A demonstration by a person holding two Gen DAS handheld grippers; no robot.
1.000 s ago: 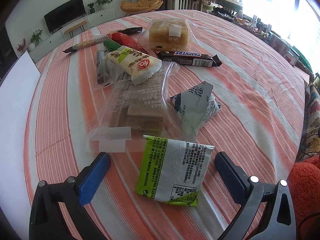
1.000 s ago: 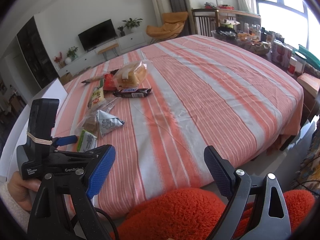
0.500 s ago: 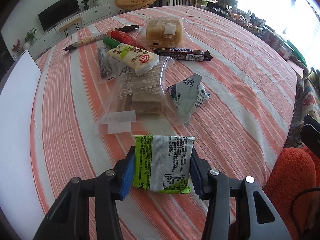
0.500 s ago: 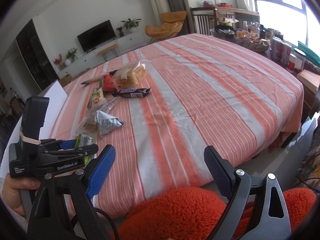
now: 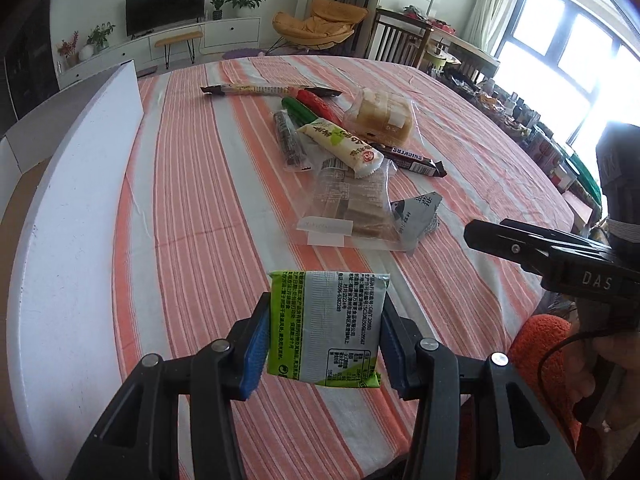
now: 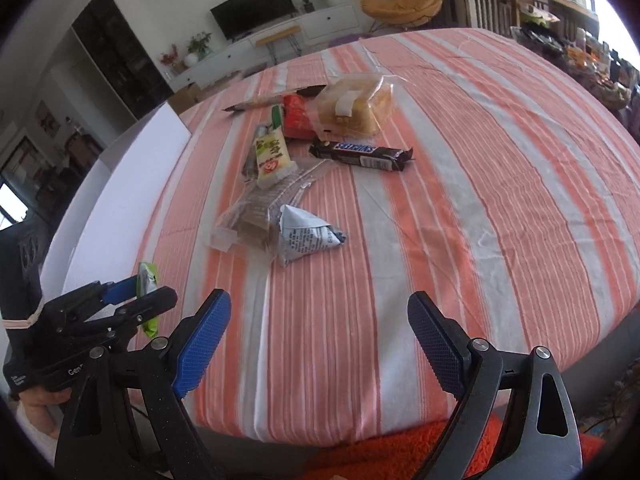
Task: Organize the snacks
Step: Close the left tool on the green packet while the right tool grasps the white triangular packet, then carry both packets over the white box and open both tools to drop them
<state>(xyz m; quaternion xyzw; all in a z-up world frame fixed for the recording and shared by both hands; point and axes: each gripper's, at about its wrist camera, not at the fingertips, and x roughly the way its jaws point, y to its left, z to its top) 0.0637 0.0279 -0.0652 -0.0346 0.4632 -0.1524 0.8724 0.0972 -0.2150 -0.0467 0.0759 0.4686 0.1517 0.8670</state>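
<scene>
My left gripper (image 5: 325, 344) is shut on a green and silver snack packet (image 5: 326, 326), held just above the striped tablecloth; the same packet (image 6: 147, 285) shows edge-on in the right wrist view. Further back lies a loose pile of snacks: a clear bag of brown biscuits (image 5: 348, 208), a grey folded pouch (image 5: 416, 216), a Snickers bar (image 5: 408, 157), a cream and green wrapper (image 5: 340, 142), a bagged bread (image 5: 384, 114) and long sticks (image 5: 256, 89). My right gripper (image 6: 316, 340) stands open and empty over the table's near edge.
A white board (image 5: 76, 184) runs along the table's left side. The striped tablecloth (image 6: 480, 160) stretches bare to the right of the pile. An orange fluffy cushion (image 6: 392, 456) lies below the near edge. Cluttered goods (image 5: 532, 132) line the far right.
My left gripper closed on the green packet and lifted it off the cloth toward the left. The right gripper swung forward over the table edge, bringing the snack pile closer.
</scene>
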